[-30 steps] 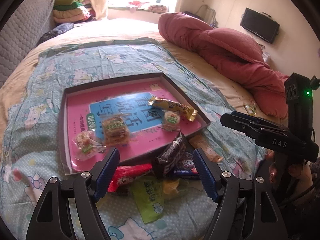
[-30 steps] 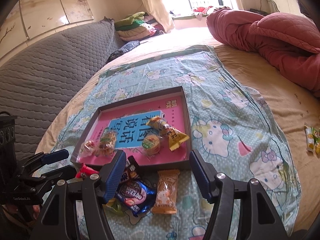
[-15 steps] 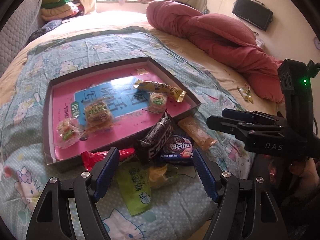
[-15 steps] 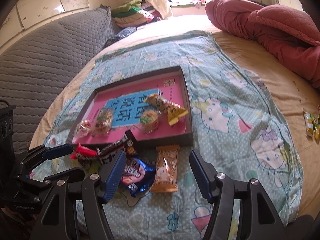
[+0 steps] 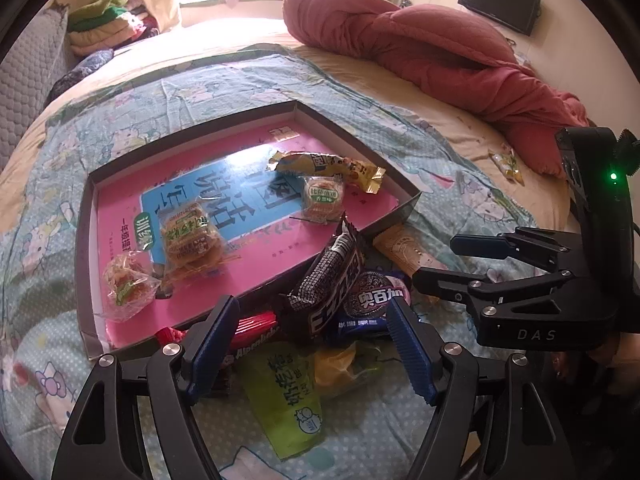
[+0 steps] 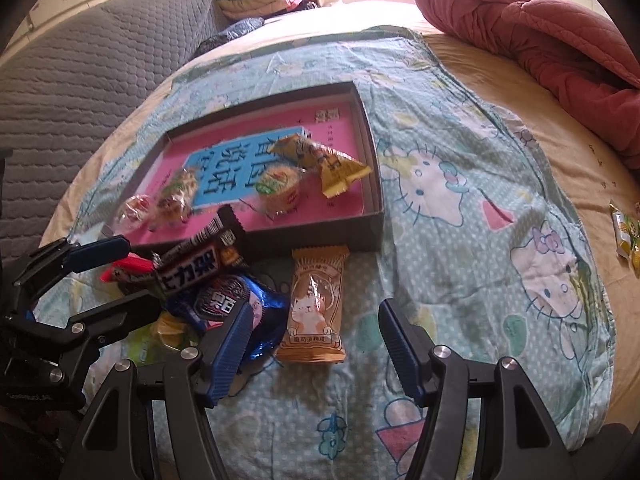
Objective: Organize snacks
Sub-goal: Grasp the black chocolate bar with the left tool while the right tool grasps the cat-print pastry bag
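Through the left wrist camera I saw my left gripper (image 5: 310,344) with its jaws standing wide apart and holding nothing. Between its blue fingers (image 5: 212,340) lay a small heap of loose snacks on a cartoon-print blanket (image 5: 48,264): a black chocolate bar (image 5: 332,276) tilted up against a shallow tray (image 5: 86,216), a dark blue cookie packet (image 5: 372,304) beside it, a red wrapper (image 5: 252,330) and a green packet (image 5: 288,388) nearest the camera. The tray held a pink book cover with four snacks on it: a clear-wrapped sweet (image 5: 126,284), a wrapped cake (image 5: 188,236), a round pastry (image 5: 322,198) and a yellow packet (image 5: 326,166). An orange packet (image 5: 400,250) lay just outside the tray's near corner. My right gripper (image 5: 472,264) showed at the right edge, also open and empty. A red quilt (image 5: 420,40) was bunched farther back on the bed.

Through the right wrist camera I saw my right gripper (image 6: 316,344) open about halfway, nothing gripped. The orange packet (image 6: 316,308) lay flat on the blanket between its fingers, touching neither. The blue cookie packet (image 6: 236,300) sat just beside the left-hand finger, with the chocolate bar (image 6: 196,256) leaning on the tray's (image 6: 372,152) front wall. My left gripper (image 6: 116,272) hovered open over the heap at the left. Another small yellow packet (image 6: 626,232) lay well apart on the bare sheet.
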Demonstrator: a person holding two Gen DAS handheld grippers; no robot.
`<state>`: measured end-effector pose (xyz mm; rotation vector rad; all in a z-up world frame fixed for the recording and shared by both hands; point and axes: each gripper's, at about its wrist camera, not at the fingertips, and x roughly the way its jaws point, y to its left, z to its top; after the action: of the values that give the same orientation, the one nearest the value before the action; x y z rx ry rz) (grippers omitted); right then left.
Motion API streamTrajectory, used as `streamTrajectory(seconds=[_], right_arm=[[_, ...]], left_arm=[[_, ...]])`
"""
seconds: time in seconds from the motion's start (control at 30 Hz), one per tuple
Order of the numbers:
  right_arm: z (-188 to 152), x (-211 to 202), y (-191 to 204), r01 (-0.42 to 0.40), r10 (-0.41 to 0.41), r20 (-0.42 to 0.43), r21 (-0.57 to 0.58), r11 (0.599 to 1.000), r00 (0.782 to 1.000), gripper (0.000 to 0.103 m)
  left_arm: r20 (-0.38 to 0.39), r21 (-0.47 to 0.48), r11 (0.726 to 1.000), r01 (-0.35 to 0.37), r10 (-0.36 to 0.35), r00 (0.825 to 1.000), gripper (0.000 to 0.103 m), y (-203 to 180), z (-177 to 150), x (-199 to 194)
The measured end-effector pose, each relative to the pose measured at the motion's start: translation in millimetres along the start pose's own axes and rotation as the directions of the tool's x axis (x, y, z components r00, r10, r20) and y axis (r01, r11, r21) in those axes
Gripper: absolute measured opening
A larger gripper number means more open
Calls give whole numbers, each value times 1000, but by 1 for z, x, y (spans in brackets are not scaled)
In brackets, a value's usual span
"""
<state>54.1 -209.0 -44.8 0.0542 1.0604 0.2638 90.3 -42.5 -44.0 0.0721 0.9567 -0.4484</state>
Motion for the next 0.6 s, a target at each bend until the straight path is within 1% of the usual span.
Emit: streamTrajectory(seconds=[0.17,0.27,0.33,0.43,0.57,0.6], right_arm=[[-1,9,1,23,-23,-20,-25,999,1000,53],[-3,17,0,58,-61,-49,-47,997,997,45],[-3,20,-1,81,-84,-49,-56,995,995,41],[-1,23,-1,101,-104,-36,-73,992,994,38],[3,24,1,93,-96,-25,-90,992,995,34],[4,25,2,95,-98,-26,-94,991,995,34]], left_arm=[[-15,-3,1000,3,-3,1000,77,3,3,7],[-24,-5,1000,6,-7,1000,77,5,4,12],[-33,-9,1000,15,-16,999,77,7,5,16],[-33,8,999,36,-36,999,77,3,7,19],[-22,49,998,26,-25,999,77,-5,9,22],[-20,58,998,18,-17,1000,74,-6,9,22]])
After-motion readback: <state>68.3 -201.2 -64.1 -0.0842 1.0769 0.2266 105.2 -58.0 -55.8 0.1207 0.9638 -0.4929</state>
